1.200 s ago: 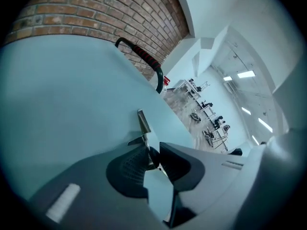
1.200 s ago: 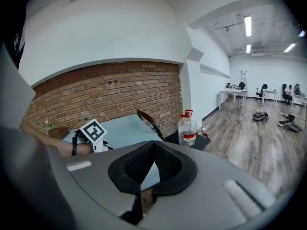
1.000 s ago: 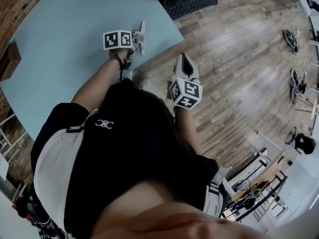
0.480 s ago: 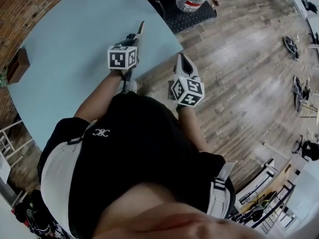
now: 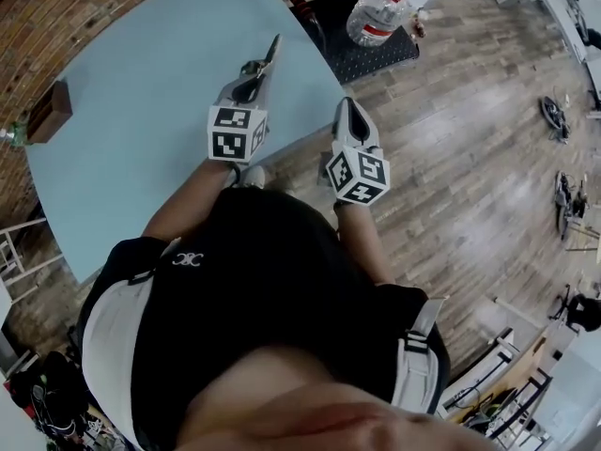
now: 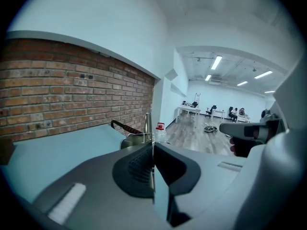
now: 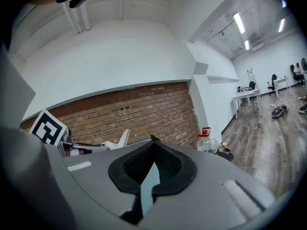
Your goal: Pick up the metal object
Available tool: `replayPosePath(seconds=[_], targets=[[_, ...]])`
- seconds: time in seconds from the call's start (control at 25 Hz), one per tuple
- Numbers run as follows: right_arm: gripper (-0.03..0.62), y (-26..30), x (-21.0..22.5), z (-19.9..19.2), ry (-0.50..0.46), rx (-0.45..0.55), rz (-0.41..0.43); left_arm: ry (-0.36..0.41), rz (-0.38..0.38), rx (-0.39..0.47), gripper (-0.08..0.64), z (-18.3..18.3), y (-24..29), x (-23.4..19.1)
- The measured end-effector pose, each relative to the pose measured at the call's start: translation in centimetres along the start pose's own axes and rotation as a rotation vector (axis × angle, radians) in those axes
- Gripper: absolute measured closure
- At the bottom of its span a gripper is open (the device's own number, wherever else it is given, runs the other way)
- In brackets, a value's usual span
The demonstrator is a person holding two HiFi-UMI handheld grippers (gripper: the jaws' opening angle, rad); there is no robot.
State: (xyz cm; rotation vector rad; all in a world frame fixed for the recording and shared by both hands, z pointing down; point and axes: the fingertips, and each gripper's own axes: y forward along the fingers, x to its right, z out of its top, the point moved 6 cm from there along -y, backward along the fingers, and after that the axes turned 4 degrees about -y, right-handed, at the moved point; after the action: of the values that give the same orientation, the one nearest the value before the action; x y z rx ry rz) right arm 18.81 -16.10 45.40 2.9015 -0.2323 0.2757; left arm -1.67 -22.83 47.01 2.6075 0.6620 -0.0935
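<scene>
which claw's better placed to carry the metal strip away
Left: the left claw is shut on the thin metal strip over the light blue table; the right claw is empty, off the table.

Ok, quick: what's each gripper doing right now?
Left gripper: closed on a thin flat metal strip.
Right gripper: closed, holding nothing.

Table (image 5: 131, 130): surface open across the middle and along the near edge. Obstacles: wooden block (image 5: 49, 111) at the left edge beside the brick wall (image 5: 66, 12), and left gripper (image 5: 259, 71) over the right edge. Off the far right corner, water bottle (image 5: 378, 12) on black mat (image 5: 366, 50). Wood floor (image 5: 470, 158) to the right is open.
</scene>
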Motion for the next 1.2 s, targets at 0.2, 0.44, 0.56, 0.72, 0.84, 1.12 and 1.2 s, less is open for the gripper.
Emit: replayPosePath(seconds=[0.2,0.44,0.56,0.72,0.84,1.12,1.2], targets=[[0.580,0.2,-1.4,1.7,-0.053,0.018,0.007,0.023,0.006,0.034,0.558,1.3,-0.9,0.6],[0.580,0.2,-2.2,2.8,-0.088,0.027,-0.014,0.010,-0.008,0.032,0.558,1.6,-1.4,0.7],[0.580,0.3,-2.3,2.7,-0.095,0.026,-0.012,0.014,-0.006,0.039,0.558,1.9,-1.6,0.8],[0.580,0.4,-2.1,2.5,-0.091,0.017,-0.008,0.014,0.004,0.036,0.558,2.1,-1.7,0.7],[0.580,0.5,-2.0,2.5,-0.087,0.016,-0.004,0.043,0.020,0.026,0.558,1.8,-1.6,0.8],[0.580,0.5,-2.3,2.2,-0.087,0.007,0.016,0.045,0.026,0.014,0.558,1.3,-1.7,0.9],[0.580,0.6,-2.2,2.1,-0.089,0.004,0.017,0.041,0.027,0.015,0.558,1.3,-1.7,0.9]])
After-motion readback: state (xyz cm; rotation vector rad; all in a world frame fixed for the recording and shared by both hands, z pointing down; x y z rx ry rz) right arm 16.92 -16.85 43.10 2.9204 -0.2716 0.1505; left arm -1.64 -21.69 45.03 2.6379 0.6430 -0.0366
